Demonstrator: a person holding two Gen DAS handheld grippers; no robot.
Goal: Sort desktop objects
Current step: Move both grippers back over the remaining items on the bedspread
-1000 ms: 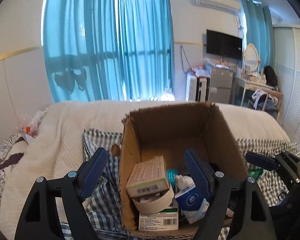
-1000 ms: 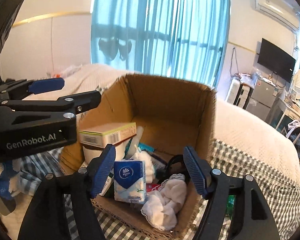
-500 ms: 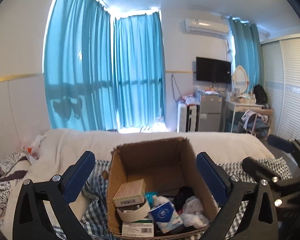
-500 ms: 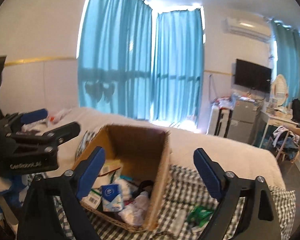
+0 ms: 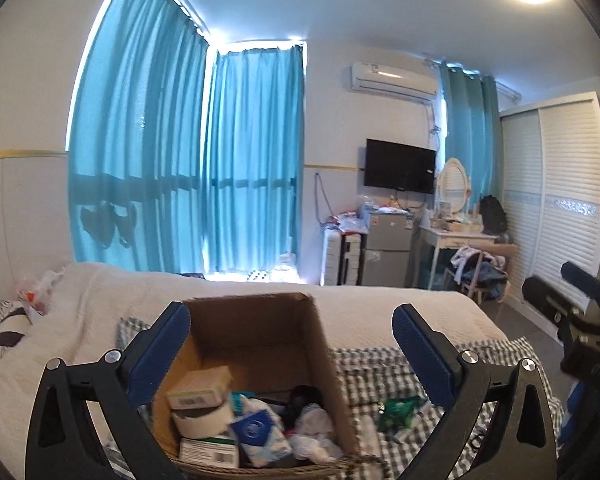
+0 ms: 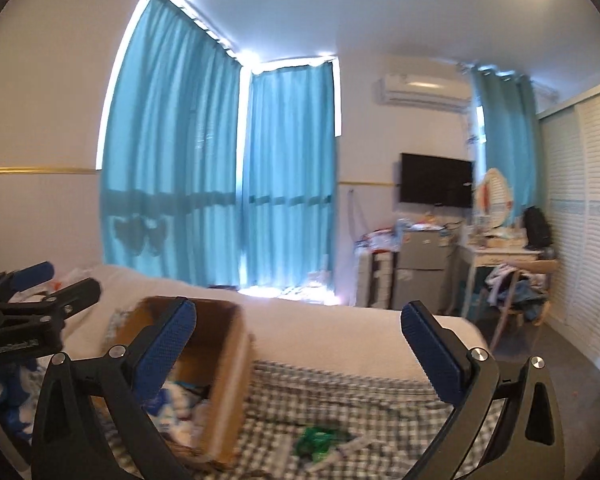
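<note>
I hold two grippers, and both have their jaws spread wide with nothing between them. My left gripper (image 5: 291,344) sits low in its view, its two blue pads (image 5: 160,354) framing one cardboard box (image 5: 260,344) that stands open on a checked cloth (image 5: 384,364) on the bed (image 5: 80,312). Inside the box, at the lower centre of the frame, I count one tan carton (image 5: 200,386) lying on one roll of tape (image 5: 202,418), one barcoded white pack (image 5: 210,450) under them, one blue tissue pack (image 5: 260,436), one black item (image 5: 300,398) I cannot identify, and some crumpled white tissue (image 5: 316,436). One green wrapper (image 5: 400,410) lies on the cloth just right of the box. My right gripper (image 6: 298,328) looks over the same bed, with the box (image 6: 224,380) at lower left and the wrapper (image 6: 320,442) bottom centre, both blurred. Two sets of blue curtains (image 5: 188,160) hang behind; one TV (image 5: 400,171) is at centre right.
</note>
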